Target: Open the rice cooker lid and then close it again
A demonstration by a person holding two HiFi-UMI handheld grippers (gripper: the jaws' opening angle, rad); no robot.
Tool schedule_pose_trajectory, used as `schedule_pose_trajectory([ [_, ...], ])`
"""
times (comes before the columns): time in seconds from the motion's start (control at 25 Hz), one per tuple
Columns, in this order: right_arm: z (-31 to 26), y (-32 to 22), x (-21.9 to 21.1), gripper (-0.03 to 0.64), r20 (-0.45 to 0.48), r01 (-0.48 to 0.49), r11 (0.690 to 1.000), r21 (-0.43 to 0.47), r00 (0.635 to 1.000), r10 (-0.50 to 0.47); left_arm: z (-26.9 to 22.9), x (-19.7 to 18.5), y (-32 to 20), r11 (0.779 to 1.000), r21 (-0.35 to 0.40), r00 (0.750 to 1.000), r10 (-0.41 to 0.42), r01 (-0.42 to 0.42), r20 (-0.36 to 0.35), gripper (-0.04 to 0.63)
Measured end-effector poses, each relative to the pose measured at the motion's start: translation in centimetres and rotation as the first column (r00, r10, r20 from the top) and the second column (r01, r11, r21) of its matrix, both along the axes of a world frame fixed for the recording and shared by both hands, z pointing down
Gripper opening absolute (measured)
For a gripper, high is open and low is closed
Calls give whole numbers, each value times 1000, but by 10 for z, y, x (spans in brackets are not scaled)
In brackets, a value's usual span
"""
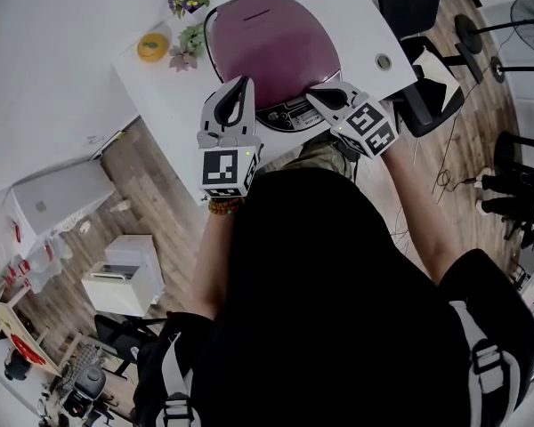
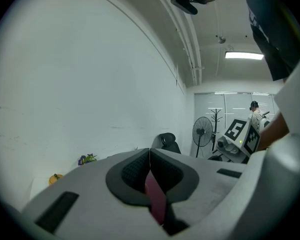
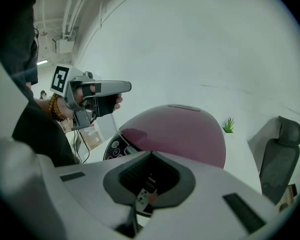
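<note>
Cooker [image 1: 271, 52] is on the white table [image 1: 160, 87] right in front of me, lid [image 3: 180, 131] down, not opened yet. Left gripper [image 1: 240, 87] hovers by the lid's front-left edge. Right gripper [image 1: 319, 96] is over the panel [image 1: 289, 116] at the front; can't tell if either touches. Both tongs are closed tight with nothing between them.

My read: the lid is a glossy hard dome, stiff and slippery to pinch, probably sprung on a rear hinge, so I wouldn't clamp the dome. To open, press the front latch with a closed tip; I can't make the latch out from here. To close, push down on the front of the crown. The body may slide on the table, so keep the force downward.
</note>
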State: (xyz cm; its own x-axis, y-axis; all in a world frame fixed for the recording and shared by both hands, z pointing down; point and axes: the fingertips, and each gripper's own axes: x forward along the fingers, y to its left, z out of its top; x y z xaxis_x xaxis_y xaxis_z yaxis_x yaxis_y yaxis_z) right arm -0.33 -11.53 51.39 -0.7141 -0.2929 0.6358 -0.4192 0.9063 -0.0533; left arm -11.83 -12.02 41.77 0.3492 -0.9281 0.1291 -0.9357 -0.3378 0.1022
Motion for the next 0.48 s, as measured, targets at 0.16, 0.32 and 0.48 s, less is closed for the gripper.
schedule_pose_trajectory([
  [0.16, -1, 0, 0, 28, 0, -22, 1000, 8, 1000, 22, -1, 0, 2, 1000, 3, 1000, 1, -1, 2, 22],
  [0.32, 0, 0, 1, 28, 10, -42, 999, 8, 999, 42, -1, -1, 3, 1000, 5, 1000, 0, 0, 0, 21],
  [0.48, 1, 0, 3, 28, 26, -66, 998, 12, 998, 65, 0, 0, 3, 1000, 4, 1000, 2, -2, 2, 22],
])
